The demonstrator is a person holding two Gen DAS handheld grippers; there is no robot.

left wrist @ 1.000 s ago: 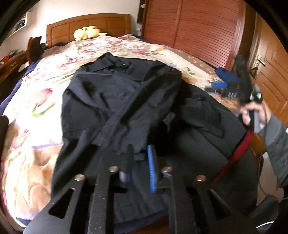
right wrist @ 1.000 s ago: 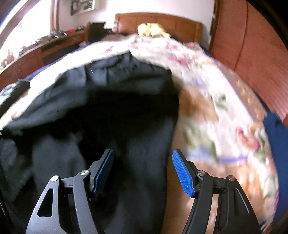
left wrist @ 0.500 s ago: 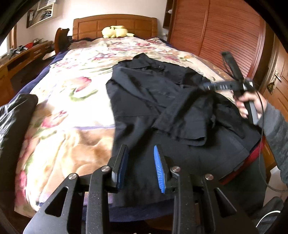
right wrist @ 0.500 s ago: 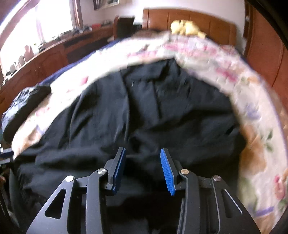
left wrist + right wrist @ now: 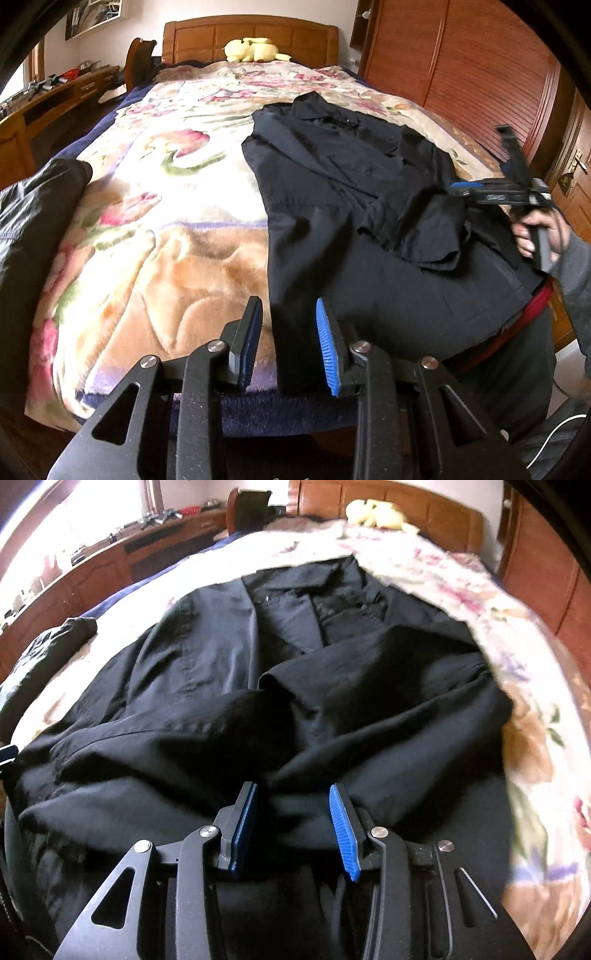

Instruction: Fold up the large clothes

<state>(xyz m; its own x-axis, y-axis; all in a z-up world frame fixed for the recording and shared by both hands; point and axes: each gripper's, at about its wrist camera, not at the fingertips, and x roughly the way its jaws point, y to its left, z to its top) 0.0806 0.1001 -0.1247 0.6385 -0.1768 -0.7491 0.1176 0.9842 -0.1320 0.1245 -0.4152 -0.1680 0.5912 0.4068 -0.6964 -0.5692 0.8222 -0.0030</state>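
Progress: early. The black coat (image 5: 295, 686) lies on the bed (image 5: 155, 229), collar toward the headboard (image 5: 251, 37), hem over the foot edge, nearer the wardrobe-side edge. One sleeve (image 5: 417, 229) is already laid across the front; the body isn't yet folded, so I judge most of the task is left: tidy the sleeves, then fold the length up.

Left gripper (image 5: 288, 339): fingers apart w/ a modest gap, over the coat's hem corner at the foot edge. Cloth shows in the gap, pads not pressing on it; nothing held.

Right gripper (image 5: 291, 830): fingers apart, dark cloth bunched in the gap near the foot edge. I can't tell whether the pads bite on it. In the left view it sits above the coat, held in a hand (image 5: 535, 232).

Surface: floral blanket (image 5: 177, 177), soft and thick. A second dark garment (image 5: 33, 221) lies at the window-side edge.

Room: yellow plush toy (image 5: 255, 50) at the headboard, wooden wardrobe (image 5: 461, 74) on one side, wooden desk (image 5: 110, 565) on the other.
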